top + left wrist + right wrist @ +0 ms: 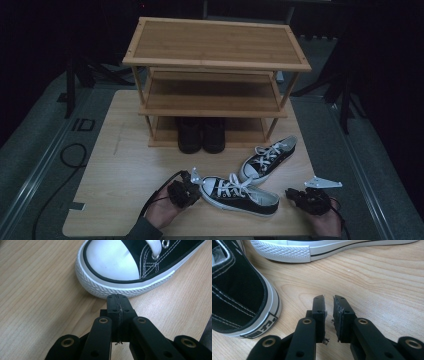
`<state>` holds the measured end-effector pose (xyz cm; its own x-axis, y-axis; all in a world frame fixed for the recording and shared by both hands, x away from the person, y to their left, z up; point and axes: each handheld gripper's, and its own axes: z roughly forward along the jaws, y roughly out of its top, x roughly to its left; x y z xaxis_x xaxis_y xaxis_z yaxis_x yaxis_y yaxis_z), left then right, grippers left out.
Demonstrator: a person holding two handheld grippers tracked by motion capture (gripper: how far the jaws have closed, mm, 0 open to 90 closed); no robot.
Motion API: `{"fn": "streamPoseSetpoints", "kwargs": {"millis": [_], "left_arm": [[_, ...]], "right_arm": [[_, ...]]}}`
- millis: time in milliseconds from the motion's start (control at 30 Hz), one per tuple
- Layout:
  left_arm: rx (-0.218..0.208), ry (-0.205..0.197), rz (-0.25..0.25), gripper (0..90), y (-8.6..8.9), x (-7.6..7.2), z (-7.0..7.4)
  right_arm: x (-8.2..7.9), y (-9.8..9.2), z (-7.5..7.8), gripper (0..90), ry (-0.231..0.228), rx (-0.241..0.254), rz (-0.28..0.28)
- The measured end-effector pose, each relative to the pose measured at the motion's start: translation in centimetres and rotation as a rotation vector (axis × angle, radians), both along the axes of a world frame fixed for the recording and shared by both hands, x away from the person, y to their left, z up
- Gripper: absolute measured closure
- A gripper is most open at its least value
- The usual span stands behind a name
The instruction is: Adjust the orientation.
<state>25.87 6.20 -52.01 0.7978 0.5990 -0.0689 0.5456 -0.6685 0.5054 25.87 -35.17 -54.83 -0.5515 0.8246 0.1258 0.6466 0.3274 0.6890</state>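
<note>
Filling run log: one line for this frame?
left gripper: shut, at near sneaker toe | right gripper: slightly open, empty, by heel

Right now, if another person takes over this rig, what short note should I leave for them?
Left gripper: shut, empty, at the toe of the near sneaker.
Right gripper: slightly open, empty, beside that sneaker's heel.
Second sneaker lies behind it on the table.
Dark shoes already stand on the bottom shelf of the rack.
Done: neither sneaker is lifted yet.
Left: probably put both sneakers on the rack.
</note>
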Motion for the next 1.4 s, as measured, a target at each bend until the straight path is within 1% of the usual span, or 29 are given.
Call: {"fn": "streamPoseSetpoints", "kwargs": {"millis": [100,233,267,300,367,433,533,600,633,733,867,1000,1167,1267,1300,1400], "left_arm": [[0.008,0.009,-0.025,90.0,-0.5,-0.4,-0.3],[0.009,0.020,-0.051,89.9,-1.3,-0.7,-0.6],[0.022,0.015,-0.055,90.0,-1.5,-0.7,-0.6],[0.020,0.017,-0.055,89.9,-1.5,-0.6,-0.5],[-0.002,0.037,-0.064,90.0,-1.5,-0.7,-0.5],[0.006,0.041,-0.093,90.0,-2.0,-1.0,-0.7],[0.008,0.045,-0.111,90.0,-2.6,-1.3,-0.9],[0.013,0.038,-0.105,90.0,-2.9,-1.1,-1.0],[0.012,0.045,-0.102,90.0,-2.9,-0.9,-1.0],[0.021,0.033,-0.085,90.0,-2.8,-0.7,-1.1],[0.017,0.027,-0.062,90.0,-2.6,-0.1,-1.1],[0.021,0.020,-0.039,90.0,-2.6,0.9,-1.1],[0.014,0.013,-0.016,90.0,-2.8,2.1,-1.1],[0.019,0.002,-0.004,90.0,-3.2,3.1,-1.1],[0.024,0.003,-0.003,90.0,-3.2,3.4,-1.1],[0.020,-0.002,0.016,90.0,-3.3,4.1,-1.1]], "right_arm": [[0.0,0.0,0.0,79.3,0.000,0.001,0.000],[0.0,0.0,0.0,79.4,0.000,0.001,-0.001],[0.0,0.0,0.0,79.4,0.000,0.001,-0.001],[0.0,0.0,0.0,79.4,0.000,0.001,-0.001],[0.0,0.0,0.0,79.4,0.000,0.001,0.000],[0.0,0.0,0.0,79.4,0.000,0.000,0.002],[0.0,0.0,0.0,79.5,0.001,0.002,-0.001],[0.0,0.0,0.0,79.5,0.000,0.003,-0.001],[0.0,0.0,0.0,79.5,-0.001,0.004,-0.002],[0.0,-0.1,0.1,79.5,-0.004,0.004,-0.004],[0.0,-0.1,0.1,79.6,-0.007,0.003,-0.005],[0.0,-0.1,0.1,79.6,-0.010,0.005,-0.007],[0.0,-0.2,0.1,79.7,-0.017,0.007,-0.014],[0.0,-0.2,0.2,79.8,-0.019,0.007,-0.016],[0.0,-0.2,0.2,79.9,-0.020,0.006,-0.018],[0.1,-0.3,0.2,80.0,-0.028,0.007,-0.018]]}}
